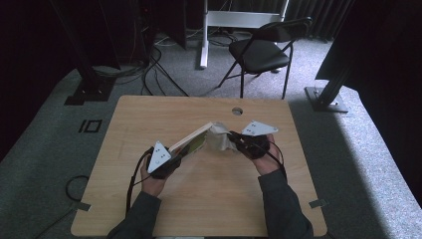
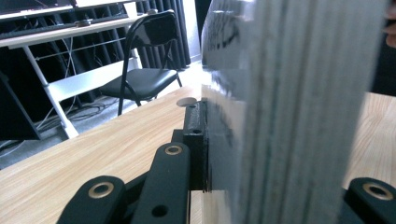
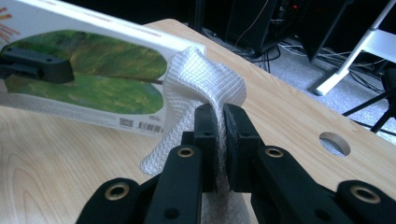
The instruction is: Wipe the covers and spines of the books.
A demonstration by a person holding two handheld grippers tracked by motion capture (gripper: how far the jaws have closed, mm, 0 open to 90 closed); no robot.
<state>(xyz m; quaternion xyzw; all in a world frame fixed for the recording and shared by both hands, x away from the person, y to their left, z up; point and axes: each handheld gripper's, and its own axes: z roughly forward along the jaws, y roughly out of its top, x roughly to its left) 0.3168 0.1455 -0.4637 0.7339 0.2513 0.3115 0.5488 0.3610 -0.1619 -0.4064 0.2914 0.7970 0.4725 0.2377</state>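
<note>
A: How is the box [image 1: 191,141] being held, and where is it?

B: It is held raised over the middle of the desk [image 1: 149,114], tilted up on its long edge; the left gripper [image 1: 175,157] is clamped on its near end. In the left gripper view the box's side [image 2: 289,107] is seen pressed against one black finger [image 2: 198,140]; the other finger is hidden behind the box, so the fingers are judged to be closed on it. The tilt seems chosen so that the green printed face [image 3: 93,79] is turned toward the other hand.

A: And the cloth?

B: A white mesh cloth [image 3: 205,84] is pinched between the fingers of the right gripper [image 3: 220,128]; they are drawn together with only the fabric between them. The cloth is draped against the far end of the box, touching its corner; its loose lower edge hangs toward the desk.

A: What is the work judged to be?

B: The box is probably being wiped; the box is steadied by one gripper so that the cloth can be dragged along the face by the other. A slip is possible if the cloth catches on the corner; the grip on the box would then be tested.

A: Anything else nearby?

B: A folding chair [image 1: 261,50] is seen behind the desk, well apart.
</note>
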